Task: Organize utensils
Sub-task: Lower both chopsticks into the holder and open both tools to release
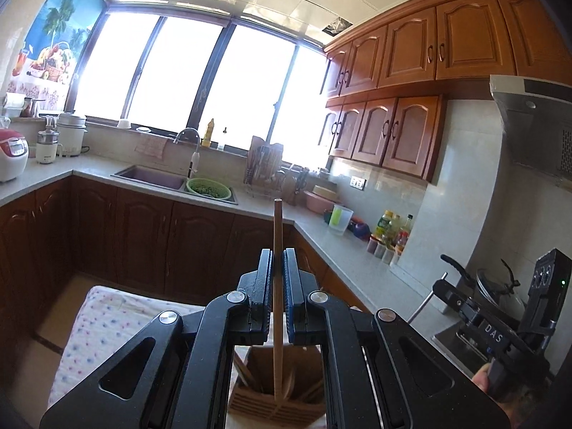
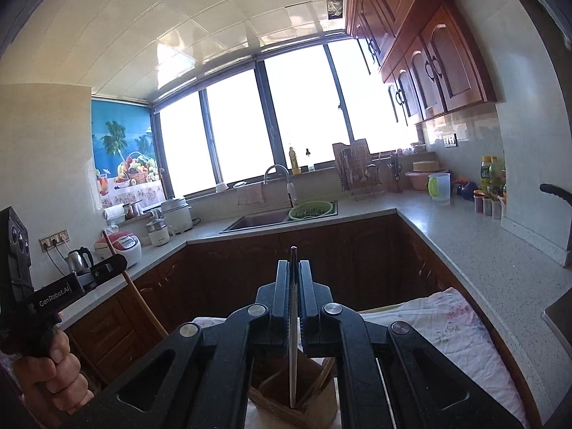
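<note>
The brown wooden utensil box (image 1: 277, 398) on the flowery cloth (image 1: 103, 325) has wooden sticks inside. The left gripper (image 1: 277, 261) squeezes a long wooden chopstick (image 1: 277, 236) above it. The right gripper (image 2: 294, 271) squeezes a thin silver utensil (image 2: 293, 357) over the box.

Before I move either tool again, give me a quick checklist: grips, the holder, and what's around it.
1. Left tool shut on the wooden chopstick: ok.
2. Right tool shut on the flat metal utensil: ok.
3. Wooden holder upright on the patterned cloth: ok.
4. Both lower tips inside the holder: cannot tell; the tools hide part of it.
5. Room left in the holder: cannot tell; other wooden sticks already lean inside.
6. Tools apart from each other: ok.
</note>
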Demonstrator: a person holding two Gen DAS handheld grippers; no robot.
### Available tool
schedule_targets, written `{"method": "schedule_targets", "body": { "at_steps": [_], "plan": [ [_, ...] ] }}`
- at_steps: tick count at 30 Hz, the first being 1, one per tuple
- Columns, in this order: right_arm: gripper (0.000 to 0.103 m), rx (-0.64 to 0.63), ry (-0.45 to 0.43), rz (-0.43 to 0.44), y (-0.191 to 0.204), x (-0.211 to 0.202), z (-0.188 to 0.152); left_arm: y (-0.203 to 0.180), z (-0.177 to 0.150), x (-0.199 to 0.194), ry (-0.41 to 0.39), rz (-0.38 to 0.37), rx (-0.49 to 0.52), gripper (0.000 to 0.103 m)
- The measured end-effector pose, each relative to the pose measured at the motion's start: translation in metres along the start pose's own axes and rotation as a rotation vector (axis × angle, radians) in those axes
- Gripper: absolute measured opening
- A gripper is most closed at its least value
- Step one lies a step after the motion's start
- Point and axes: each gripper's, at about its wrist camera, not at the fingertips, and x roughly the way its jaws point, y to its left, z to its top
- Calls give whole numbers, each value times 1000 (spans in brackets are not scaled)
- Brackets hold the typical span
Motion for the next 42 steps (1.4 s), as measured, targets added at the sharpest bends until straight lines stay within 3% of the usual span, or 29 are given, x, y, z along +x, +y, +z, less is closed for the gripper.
{"method": "schedule_targets", "body": {
  "at_steps": [9, 18, 25, 36, 39, 40, 42],
  "plan": [
    [4, 15, 20, -41, -13, 32, -28, 15, -50, 52, 46, 71, -28, 5],
    [4, 41, 100, -54, -25, 51, -67, 23, -96, 64, 131, 79, -22, 5],
    [4, 55, 147, -59, -32, 58, -83, 26, -106, 69, 162, 71, -6, 5],
    [6, 75, 172, -62, -34, 58, -79, 26, -102, 71, 194, 62, -10, 6],
    [11, 76, 169, -55, -33, 56, -75, 25, -100, 65, 201, 47, -17, 14],
    [17, 80, 164, -51, -32, 53, -75, 24, -99, 61, 199, 47, -15, 18],
    [38, 88, 145, -35, -32, 46, -72, 20, -96, 50, 183, 36, -15, 41]
  ]
}}
